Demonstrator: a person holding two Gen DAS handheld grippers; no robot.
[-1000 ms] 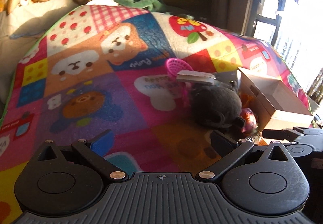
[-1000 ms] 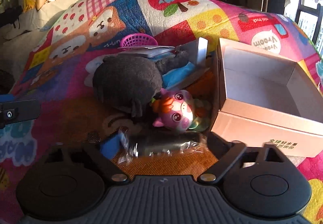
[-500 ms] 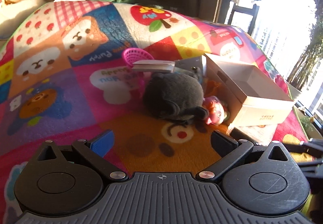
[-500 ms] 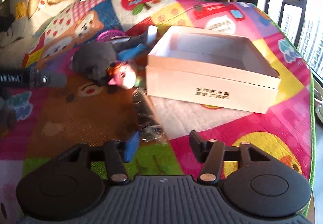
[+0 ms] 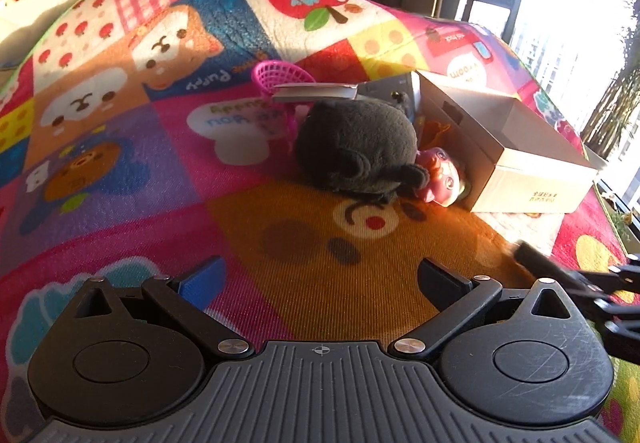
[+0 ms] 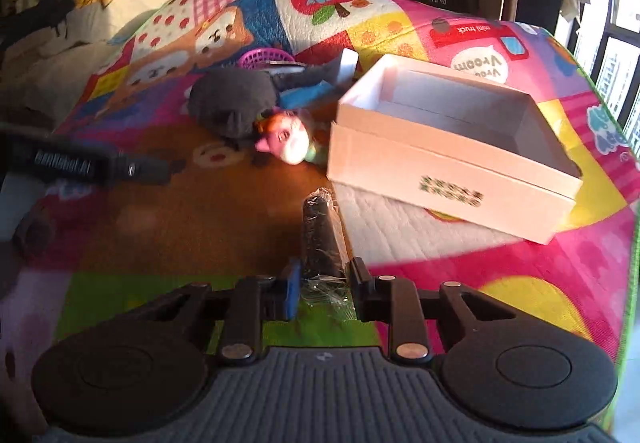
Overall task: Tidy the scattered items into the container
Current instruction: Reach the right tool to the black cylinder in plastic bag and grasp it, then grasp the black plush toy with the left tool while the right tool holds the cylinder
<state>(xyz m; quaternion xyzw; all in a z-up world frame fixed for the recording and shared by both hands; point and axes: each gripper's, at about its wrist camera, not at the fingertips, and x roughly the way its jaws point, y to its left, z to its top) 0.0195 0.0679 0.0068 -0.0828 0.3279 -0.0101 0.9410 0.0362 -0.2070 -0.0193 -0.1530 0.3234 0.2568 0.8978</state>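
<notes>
One dark cylindrical item in clear crinkly wrap (image 6: 322,239), lying on the patterned play mat (image 5: 120,203), just in front of the near corner of the white cardboard box (image 6: 452,179), apart from it. Right gripper (image 6: 322,295): jaws have just been closing, and the wrapped cylinder's near end sits between them, the pads drawn in against its sides. The loose film tail bunches behind the pads. Whether the far end has left the mat cannot be told.

Handling, by judgement: light, fairly stiff in the core, slippery in the film. A hold on the solid body serves better than one on the wrapper ends, which would crumple and slide. Held at one end, it may droop or swing on the way to the box.

Left gripper (image 5: 320,279): fingers spread wide, nothing between them, hovering over the mat short of the toy pile.

Remaining loose items, clustered at the box's left side: black plush toy (image 5: 356,147), soft, compressible, best taken across the body; pink cartoon figure (image 5: 438,179), touching the plush; pink mesh basket (image 5: 280,77); a flat book or booklet (image 5: 314,91) resting above the plush.

Box: open-topped, nothing visible inside.
</notes>
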